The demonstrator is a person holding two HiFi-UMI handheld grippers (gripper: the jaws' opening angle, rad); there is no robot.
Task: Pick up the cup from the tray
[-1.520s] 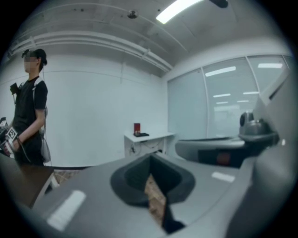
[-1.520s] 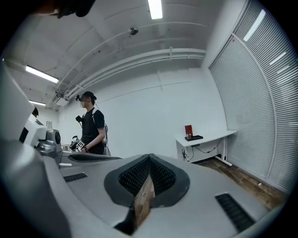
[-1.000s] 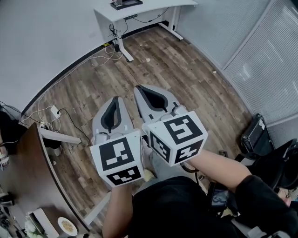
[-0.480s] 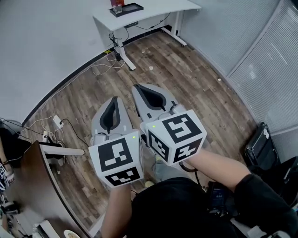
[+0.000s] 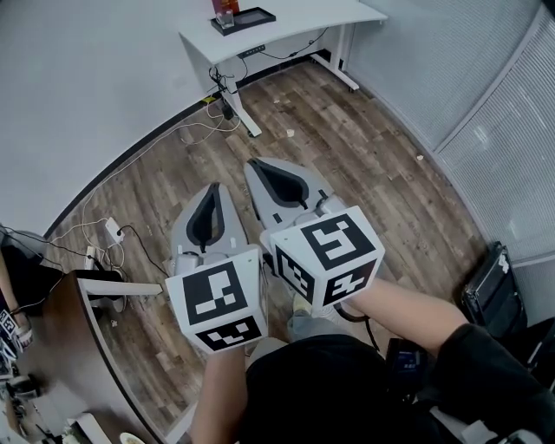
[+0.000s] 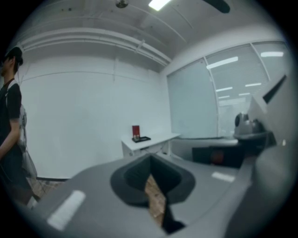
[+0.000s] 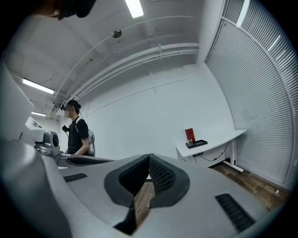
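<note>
Where the cup stands: the cup (image 5: 225,17) is at the left end of a dark tray (image 5: 253,15), which lies on the left half of the white desk (image 5: 299,19).
Range from the desk: both claws are well apart from the desk, with open wood floor (image 5: 347,130) between them and it.
Left claw: the left gripper (image 5: 213,186) has its jaws together with nothing between them. Only floor shows through the slot behind the pads.
Right claw: the right gripper (image 5: 253,163) is also closed and empty, held just beside the left one and pointing toward the desk.
Cup, attitude: it looks upright, with its long axis vertical and its mouth probably up. It is too small here to see a handle or any facing side.
Cup, look: it has a reddish top part with a paler part below. I cannot tell whether this is one thing or two.
Handling, judged: it is probably light and stiff. If it is glass or glossy plastic it will be slippery and breakable, and it may tip because it is taller than wide.
Where to hold, judged: take it across the side wall about mid-height, with a pad on each side, and lift it straight up off the tray.
Needed first, judged: the jaws must open before either claw reaches the desk.
</note>
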